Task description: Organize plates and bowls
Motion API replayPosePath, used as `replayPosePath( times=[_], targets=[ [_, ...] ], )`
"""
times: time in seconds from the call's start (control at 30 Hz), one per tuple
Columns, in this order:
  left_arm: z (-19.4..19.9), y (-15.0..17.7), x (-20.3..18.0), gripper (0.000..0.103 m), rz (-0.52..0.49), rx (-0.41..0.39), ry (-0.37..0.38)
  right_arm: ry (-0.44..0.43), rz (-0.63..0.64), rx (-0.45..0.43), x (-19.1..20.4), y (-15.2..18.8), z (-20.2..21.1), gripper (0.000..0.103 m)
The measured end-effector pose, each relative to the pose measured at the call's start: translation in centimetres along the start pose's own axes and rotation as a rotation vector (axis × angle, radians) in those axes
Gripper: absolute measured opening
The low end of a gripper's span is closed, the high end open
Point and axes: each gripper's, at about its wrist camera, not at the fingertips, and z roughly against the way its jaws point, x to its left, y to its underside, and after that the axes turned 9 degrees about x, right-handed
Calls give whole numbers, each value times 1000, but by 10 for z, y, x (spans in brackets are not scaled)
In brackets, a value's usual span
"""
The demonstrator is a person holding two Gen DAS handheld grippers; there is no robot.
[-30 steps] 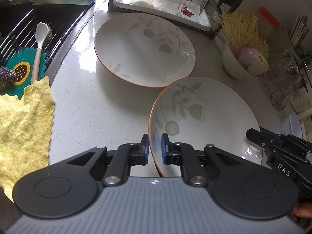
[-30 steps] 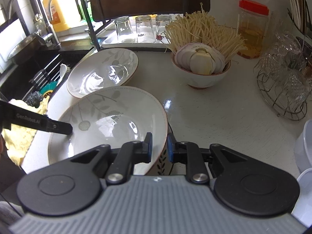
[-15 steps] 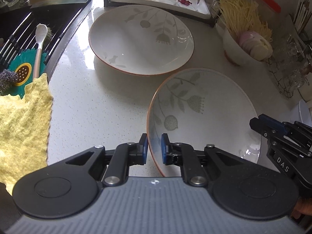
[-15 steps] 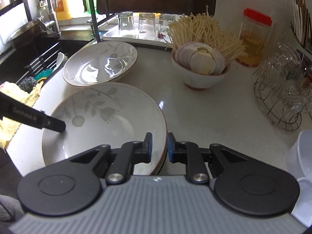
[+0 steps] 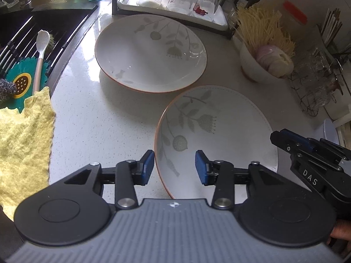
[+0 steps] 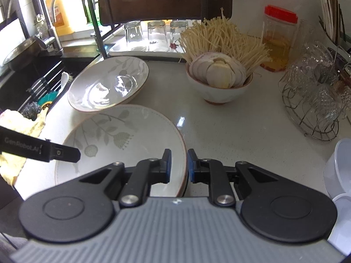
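Observation:
Two white leaf-patterned plates lie on the speckled counter. The near plate [image 5: 217, 135] [image 6: 122, 144] rests flat. My left gripper [image 5: 174, 166] is open, its jaws standing either side of the plate's left rim. My right gripper [image 6: 177, 166] straddles the plate's right rim with its jaws slightly apart; I cannot tell whether the pads press on it. The far plate [image 5: 151, 52] [image 6: 109, 83] sits behind, close to the near one. The right gripper also shows in the left wrist view [image 5: 283, 139].
A bowl of mushrooms and onion slices [image 6: 219, 81] stands right of the far plate. A glass rack [image 5: 175, 2] is at the back. A wire basket of glasses [image 6: 313, 100], a jar [image 6: 278, 37], plastic bowls [image 6: 342, 168], the sink [image 5: 26, 43] and a yellow cloth [image 5: 24, 135] surround.
The left gripper has opened and let go of the near plate's left rim. The right gripper's jaws have parted slightly. The plate has come down flat on the counter.

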Motion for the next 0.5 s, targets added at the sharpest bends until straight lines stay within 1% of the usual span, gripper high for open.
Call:
replayPosePath(
  times=[0.2,0.5],
  targets=[
    [18,-6,4,47,-19,-26,25,-10,-58,-27,9,-12,19,18],
    [70,-21,12,47,-97,-93,65,-40,-141,-97,40,-32,53,18]
  ],
)
